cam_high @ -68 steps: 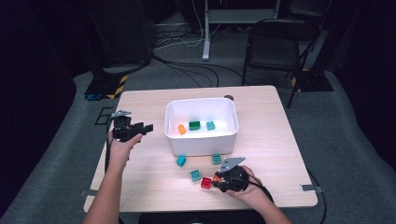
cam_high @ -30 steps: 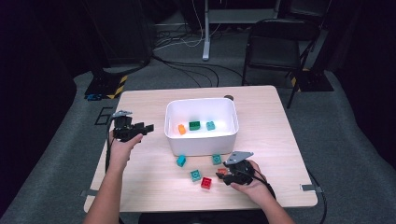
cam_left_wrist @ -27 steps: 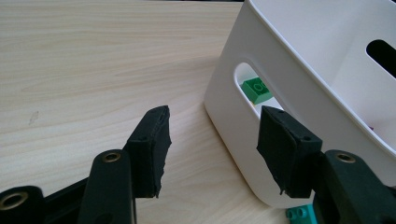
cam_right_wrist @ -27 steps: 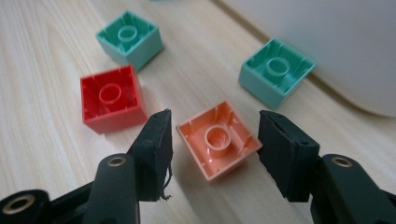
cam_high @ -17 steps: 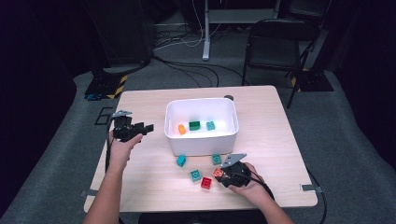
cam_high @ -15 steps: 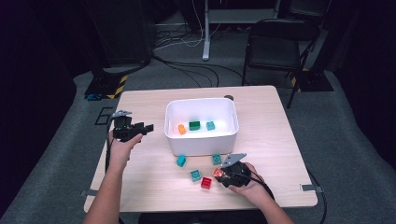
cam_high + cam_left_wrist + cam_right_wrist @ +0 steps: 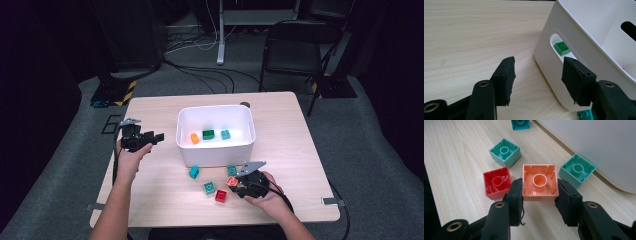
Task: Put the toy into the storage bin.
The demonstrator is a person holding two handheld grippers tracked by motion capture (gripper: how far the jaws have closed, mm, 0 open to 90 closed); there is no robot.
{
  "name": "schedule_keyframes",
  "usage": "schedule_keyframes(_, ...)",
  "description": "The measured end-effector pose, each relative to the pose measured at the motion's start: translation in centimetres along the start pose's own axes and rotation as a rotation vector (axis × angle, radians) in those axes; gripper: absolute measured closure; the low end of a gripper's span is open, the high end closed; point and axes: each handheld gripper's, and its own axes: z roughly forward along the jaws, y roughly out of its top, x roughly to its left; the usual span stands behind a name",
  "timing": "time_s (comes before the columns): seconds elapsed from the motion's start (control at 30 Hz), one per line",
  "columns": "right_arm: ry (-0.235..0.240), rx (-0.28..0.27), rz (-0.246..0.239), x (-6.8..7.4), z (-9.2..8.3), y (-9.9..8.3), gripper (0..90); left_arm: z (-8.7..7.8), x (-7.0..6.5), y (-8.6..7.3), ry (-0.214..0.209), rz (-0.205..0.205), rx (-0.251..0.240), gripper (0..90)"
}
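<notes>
Pale wooden bench (image 7: 300,150): right tool (image 7: 539,192) has just been closing and is now clamping the orange block (image 7: 540,182), ready for the white bin (image 7: 215,137) at 11 o'clock; left tool (image 7: 537,77) is gaping, holding nothing.

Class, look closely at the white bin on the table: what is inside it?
Inside the white bin lie three blocks: an orange block, a dark green block and a teal block. The near wall hides the floor just behind it.
</notes>
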Motion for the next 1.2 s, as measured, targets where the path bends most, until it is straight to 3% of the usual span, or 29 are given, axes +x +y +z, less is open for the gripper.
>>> schedule_keyframes(0.2, -0.001, -0.012, -0.018, 0.2, -0.9, 0.8, 58.5, 0.0, 0.0, -0.1, 0.001, -0.006, 0.003, 43.4)
schedule_keyframes(0.73, 0.007, -0.040, 0.004, -0.4, -3.4, 2.9, 58.6, 0.0, 0.1, -0.2, 0.003, -0.002, 0.008, 43.5)
schedule_keyframes(1.2, 0.050, -0.100, 0.005, -1.5, -7.5, 6.5, 58.5, 0.0, 0.1, -0.2, 0.005, -0.010, 0.007, 43.5)
